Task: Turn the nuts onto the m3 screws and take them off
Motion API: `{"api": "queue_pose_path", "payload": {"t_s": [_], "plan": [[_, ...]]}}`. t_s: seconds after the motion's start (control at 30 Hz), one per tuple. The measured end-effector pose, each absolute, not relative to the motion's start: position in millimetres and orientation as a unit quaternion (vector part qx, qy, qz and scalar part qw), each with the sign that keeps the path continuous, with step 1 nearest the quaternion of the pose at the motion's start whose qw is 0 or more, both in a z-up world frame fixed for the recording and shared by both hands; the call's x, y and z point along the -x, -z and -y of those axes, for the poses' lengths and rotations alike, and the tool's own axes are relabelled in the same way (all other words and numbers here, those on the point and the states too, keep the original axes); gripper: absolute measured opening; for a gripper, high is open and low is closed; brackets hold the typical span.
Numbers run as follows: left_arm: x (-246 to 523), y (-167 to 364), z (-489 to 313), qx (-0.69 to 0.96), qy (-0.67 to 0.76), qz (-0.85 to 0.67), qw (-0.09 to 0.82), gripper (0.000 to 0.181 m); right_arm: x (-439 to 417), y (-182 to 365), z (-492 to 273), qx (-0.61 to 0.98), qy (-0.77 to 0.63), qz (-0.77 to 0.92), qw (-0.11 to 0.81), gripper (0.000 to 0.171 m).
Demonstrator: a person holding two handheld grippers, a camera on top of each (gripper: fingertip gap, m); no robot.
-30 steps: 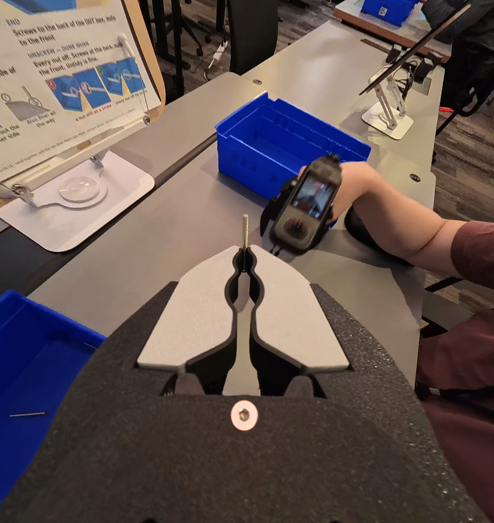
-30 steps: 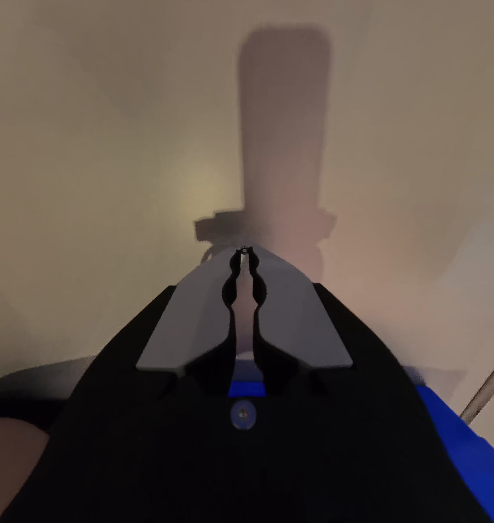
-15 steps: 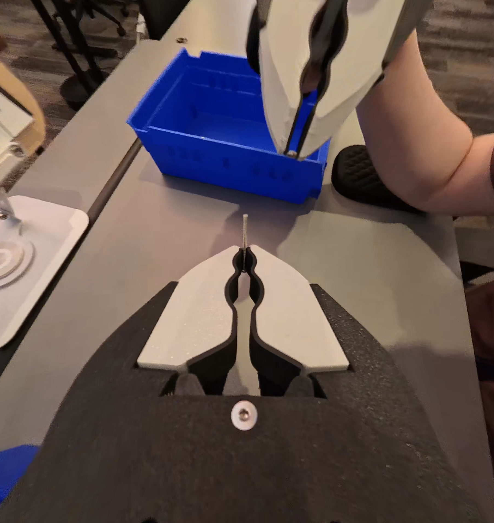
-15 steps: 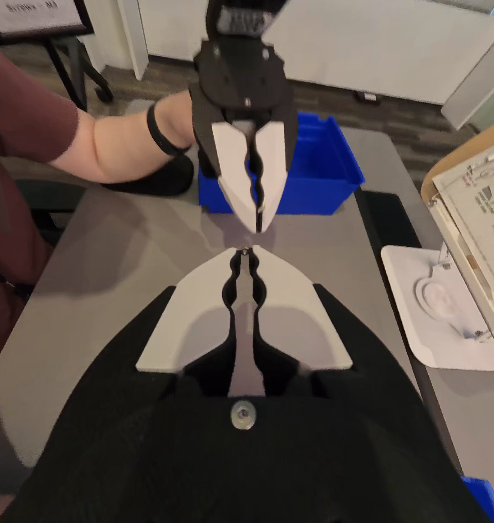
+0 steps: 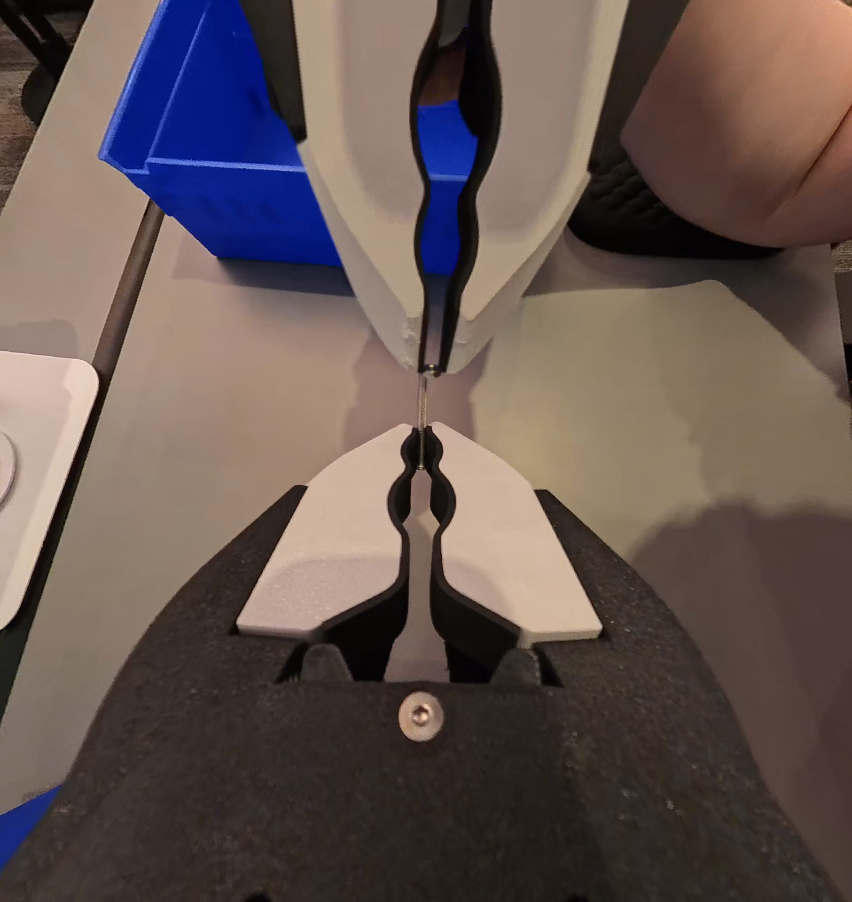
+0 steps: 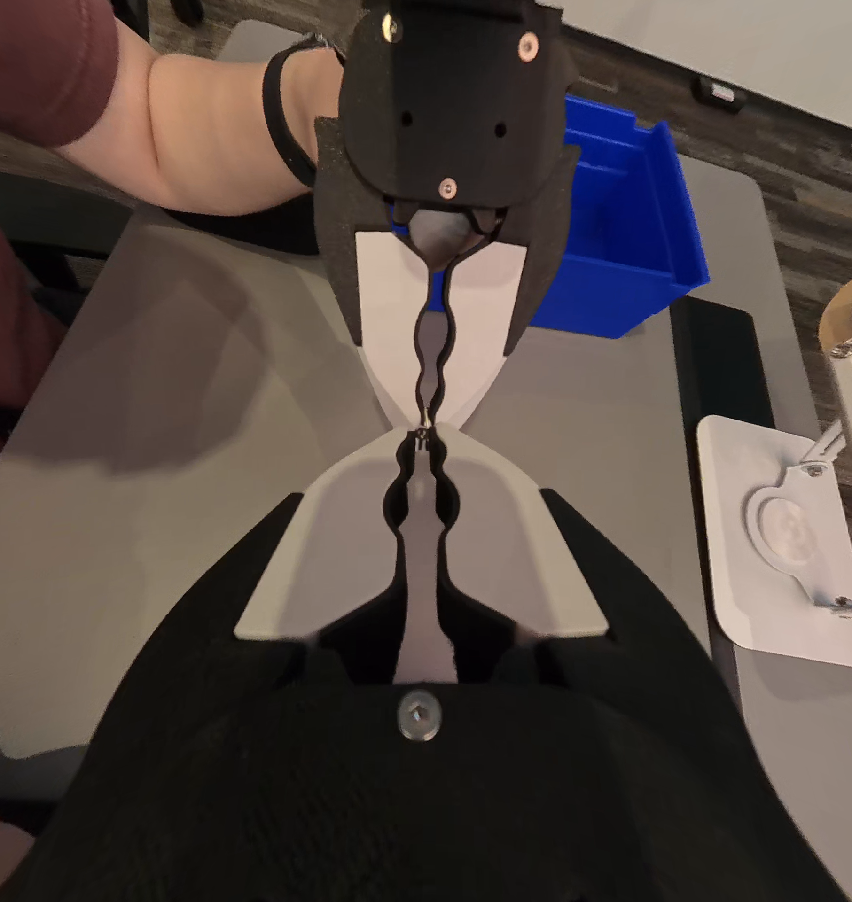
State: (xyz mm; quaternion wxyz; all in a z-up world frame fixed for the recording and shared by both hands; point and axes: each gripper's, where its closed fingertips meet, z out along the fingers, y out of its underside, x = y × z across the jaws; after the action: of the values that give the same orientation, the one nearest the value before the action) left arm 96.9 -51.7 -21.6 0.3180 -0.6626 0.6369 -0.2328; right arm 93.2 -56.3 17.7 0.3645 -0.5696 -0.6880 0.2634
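Observation:
My left gripper (image 5: 421, 430) is shut on a thin silver M3 screw (image 5: 422, 405), which sticks out forward past the fingertips. My right gripper (image 5: 433, 367) faces it from above in the left wrist view and pinches a small metal nut (image 5: 432, 370) at its very tips. The nut meets the screw's free end. In the right wrist view my right gripper (image 6: 423, 433) holds the nut (image 6: 421, 435) tip to tip with the left gripper (image 6: 427, 415), and only a short piece of the screw (image 6: 428, 416) shows there.
Both grippers hover over a grey table (image 5: 218, 463). A blue bin (image 5: 228, 205) stands behind the right gripper, and another blue bin (image 6: 619, 273) stands behind the left one. A white stand base (image 6: 780, 537) lies at the table's side. The person's forearm (image 5: 756, 146) reaches in. My two grippers' fingertips are within a few centimetres of each other.
The right gripper came away from the blue bin, turned to face the left gripper and closed in until the nut reached the screw's tip. Both grasps stayed shut.

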Motion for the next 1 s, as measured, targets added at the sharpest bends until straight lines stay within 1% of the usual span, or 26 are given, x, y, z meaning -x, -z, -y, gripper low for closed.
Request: {"api": "queue_pose_path", "payload": {"t_s": [0.33,0.63,0.77,1.0], "plan": [[-95.2,21.9,56.0,0.658,0.227,-0.647,0.312,0.002,-93.6,-13.8,57.3,0.568,-0.251,0.695,0.361,0.006],[-93.6,35.4,59.7,0.655,0.194,-0.670,0.290,0.002,-94.2,0.0,63.2,0.568,-0.246,0.713,0.330,0.006],[-90.1,32.7,48.4,0.675,0.182,-0.648,0.304,0.002,-90.4,-2.7,51.8,0.619,-0.275,0.662,0.321,0.006],[-81.1,29.3,32.4,0.708,0.155,-0.611,0.317,0.002,-81.6,-5.7,34.9,0.713,-0.373,0.529,0.269,0.006]]}}
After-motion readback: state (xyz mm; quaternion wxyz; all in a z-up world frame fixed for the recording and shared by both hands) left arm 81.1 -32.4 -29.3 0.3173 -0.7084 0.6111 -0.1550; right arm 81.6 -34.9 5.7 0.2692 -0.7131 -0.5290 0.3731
